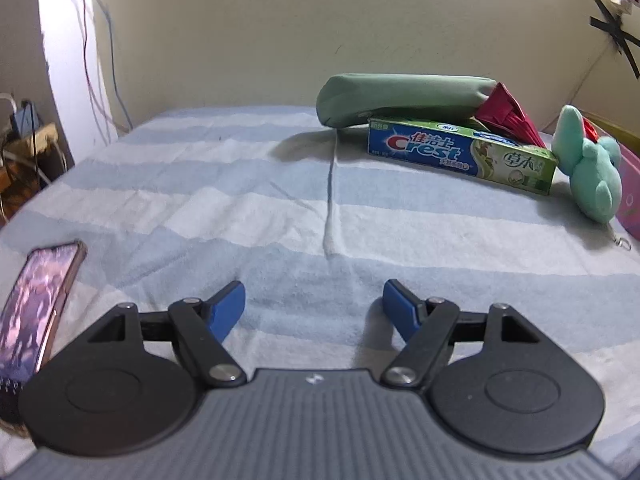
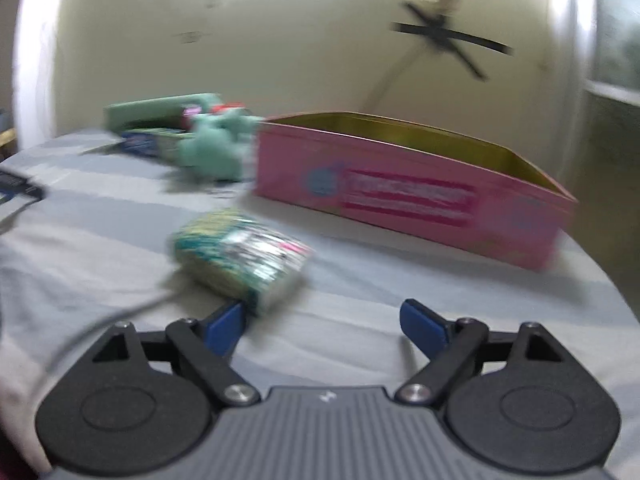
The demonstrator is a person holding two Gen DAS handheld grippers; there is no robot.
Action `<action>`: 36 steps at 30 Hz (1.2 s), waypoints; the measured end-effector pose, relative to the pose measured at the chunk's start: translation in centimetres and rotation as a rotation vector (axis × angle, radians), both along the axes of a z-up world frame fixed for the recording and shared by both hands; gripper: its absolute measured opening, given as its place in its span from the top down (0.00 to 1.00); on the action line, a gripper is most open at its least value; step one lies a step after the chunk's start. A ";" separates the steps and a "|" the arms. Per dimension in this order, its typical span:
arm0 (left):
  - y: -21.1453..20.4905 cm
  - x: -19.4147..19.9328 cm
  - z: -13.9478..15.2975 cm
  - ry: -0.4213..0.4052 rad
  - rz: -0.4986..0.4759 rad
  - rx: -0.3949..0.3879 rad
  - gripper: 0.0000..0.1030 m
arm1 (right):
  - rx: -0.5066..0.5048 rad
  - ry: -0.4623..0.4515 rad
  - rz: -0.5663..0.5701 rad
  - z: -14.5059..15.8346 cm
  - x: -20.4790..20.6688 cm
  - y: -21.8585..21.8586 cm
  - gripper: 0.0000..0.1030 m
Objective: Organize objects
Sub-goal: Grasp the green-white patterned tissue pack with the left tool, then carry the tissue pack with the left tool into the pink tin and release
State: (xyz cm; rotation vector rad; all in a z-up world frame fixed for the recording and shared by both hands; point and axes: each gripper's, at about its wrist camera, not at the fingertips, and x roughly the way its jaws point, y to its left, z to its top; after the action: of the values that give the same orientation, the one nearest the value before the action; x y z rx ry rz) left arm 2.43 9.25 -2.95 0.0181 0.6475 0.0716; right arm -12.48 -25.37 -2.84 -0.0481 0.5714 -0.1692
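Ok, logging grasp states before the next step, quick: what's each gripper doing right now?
Left gripper: open, holding nothing, above the striped towel.
Right gripper: open, holding nothing; a small packet lies just ahead by one fingertip.

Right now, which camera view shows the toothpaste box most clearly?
The left wrist view. There the toothpaste box is sharp, its full printed side visible, with a green pouch resting on it and a plush toy at its right end. In the right wrist view the box is a small blurred strip, partly hidden behind the toy.
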 end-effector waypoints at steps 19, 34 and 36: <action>-17.9 1.3 1.5 0.273 -0.631 -0.341 0.37 | 0.091 -0.009 0.121 -0.3 -0.2 -0.1 0.32; -24.8 -1.2 1.0 0.345 -0.745 -0.363 0.58 | 0.130 -0.011 0.206 -0.6 0.5 -0.7 0.53; -25.7 -2.0 1.0 0.344 -0.782 -0.350 0.58 | 0.140 -0.020 0.189 -0.8 -0.6 -1.4 0.53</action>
State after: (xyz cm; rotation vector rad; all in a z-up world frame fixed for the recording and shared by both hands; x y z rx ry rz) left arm 0.47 -16.50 -1.98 -0.0561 0.9502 -0.8141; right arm -13.11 -26.73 -3.63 0.0351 0.5541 0.0537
